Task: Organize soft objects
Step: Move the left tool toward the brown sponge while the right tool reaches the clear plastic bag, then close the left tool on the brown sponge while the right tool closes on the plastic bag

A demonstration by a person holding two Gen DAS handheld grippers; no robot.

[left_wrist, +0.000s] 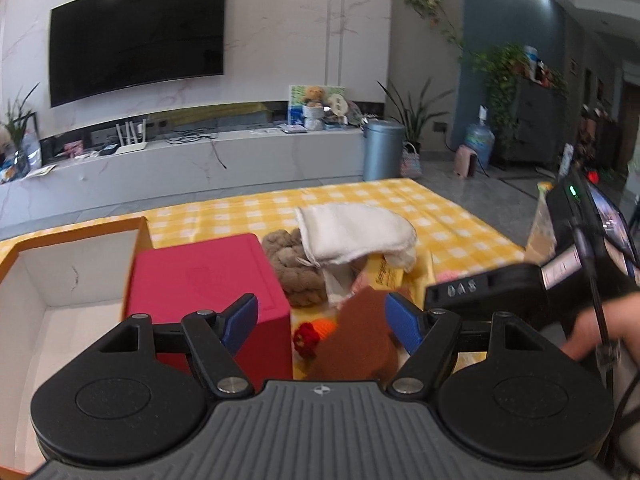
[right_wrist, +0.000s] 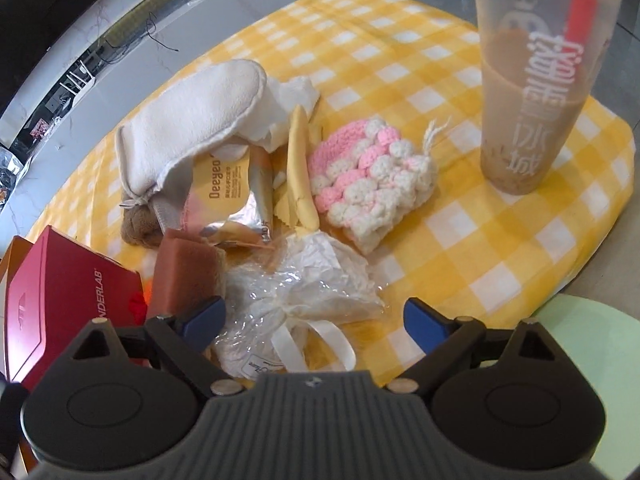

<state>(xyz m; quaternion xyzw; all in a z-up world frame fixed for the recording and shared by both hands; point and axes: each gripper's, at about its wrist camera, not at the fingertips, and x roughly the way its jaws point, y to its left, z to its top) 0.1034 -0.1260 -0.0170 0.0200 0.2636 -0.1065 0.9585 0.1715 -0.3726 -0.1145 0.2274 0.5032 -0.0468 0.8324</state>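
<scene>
Half-hidden brown plush (right_wrist: pixel 138 226), under white pouch (right_wrist: pixel 192 120)

Bare checked surface (right_wrist: pixel 472 240) lies open right of the pink-and-white knit pouch (right_wrist: pixel 370 184), up to the tall drink cup (right_wrist: pixel 536 80). Leftward, the red box (right_wrist: pixel 68 304), brown sponge (right_wrist: pixel 186 276) and crinkled plastic bag (right_wrist: pixel 304 296) crowd together, leaving no gap.

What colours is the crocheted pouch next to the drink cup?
The bobbly crocheted pouch is pink and white with a white drawstring, clearest in the right wrist view.

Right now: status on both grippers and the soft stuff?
Left gripper open over brown sponge. Right gripper open over clear plastic bag, not gripping. Pink-white knit pouch loose on cloth. Milk tea cup stands close by.
</scene>
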